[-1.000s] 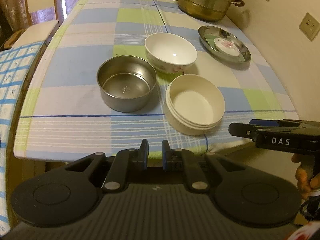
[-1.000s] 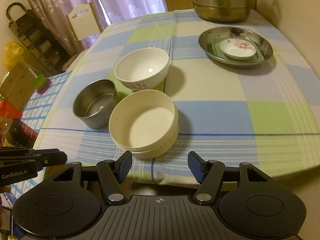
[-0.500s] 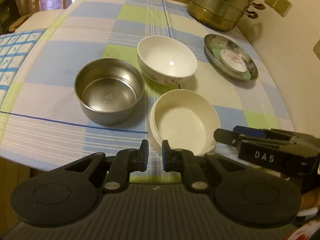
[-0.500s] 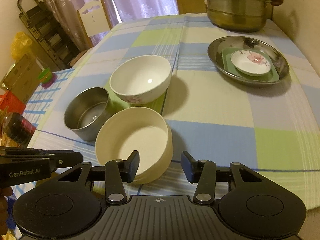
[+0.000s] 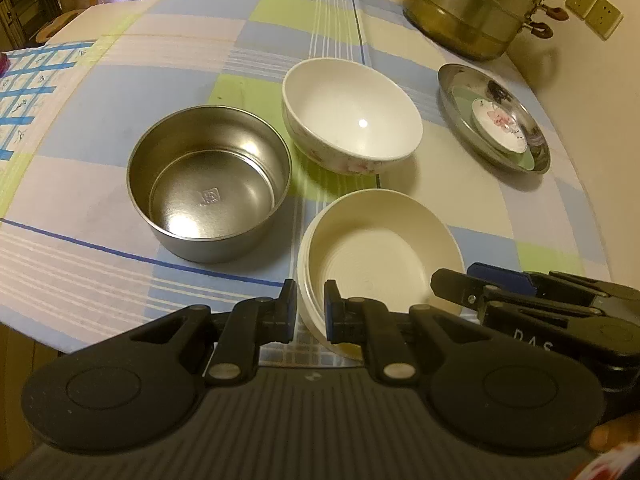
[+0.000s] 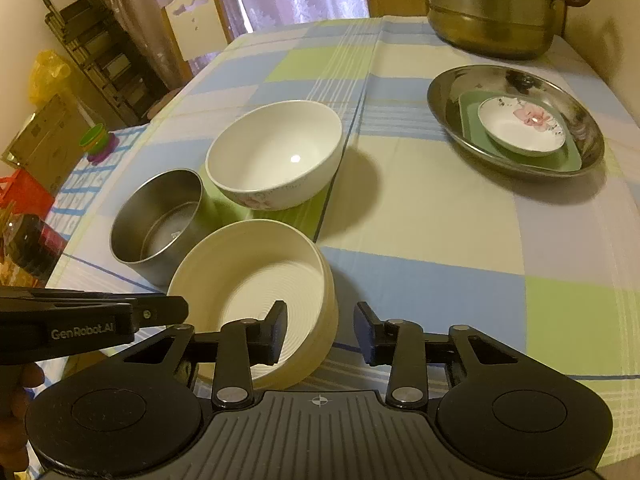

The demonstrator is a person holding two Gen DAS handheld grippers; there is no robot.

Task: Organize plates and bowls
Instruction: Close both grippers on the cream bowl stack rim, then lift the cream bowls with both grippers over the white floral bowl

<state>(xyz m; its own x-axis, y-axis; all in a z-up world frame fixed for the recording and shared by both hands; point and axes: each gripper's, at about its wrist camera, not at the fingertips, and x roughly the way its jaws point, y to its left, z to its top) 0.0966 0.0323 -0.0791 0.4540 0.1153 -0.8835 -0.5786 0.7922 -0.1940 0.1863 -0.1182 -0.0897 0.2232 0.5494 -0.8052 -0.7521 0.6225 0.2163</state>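
Note:
A cream plastic bowl (image 5: pixel 380 248) (image 6: pixel 248 280) stands nearest on the checked tablecloth. Behind it are a steel bowl (image 5: pixel 208 192) (image 6: pixel 160 224) and a white flowered bowl (image 5: pixel 352 120) (image 6: pixel 276 148). At the far right a steel plate (image 6: pixel 440 96) (image 5: pixel 460 92) holds a green plate (image 6: pixel 472 120) and a small flowered dish (image 6: pixel 520 128). My right gripper (image 6: pixel 322 328) is closing astride the cream bowl's right wall, one finger inside and one outside, pads not touching. My left gripper (image 5: pixel 311 310) is shut to a narrow gap at that bowl's left rim.
A large metal steamer pot (image 5: pixel 472 12) (image 6: pixel 492 16) stands at the table's far end by the wall. A chair (image 6: pixel 196 20) and a dark rack (image 6: pixel 100 60) lie beyond the left side. A dark bottle (image 6: pixel 32 240) sits low on the left. The table's near edge is just under both grippers.
Both grippers have come forward and down to the cream bowl. The right jaws have narrowed, and one of their fingers now reaches inside the bowl. The left jaws keep the same narrow gap.

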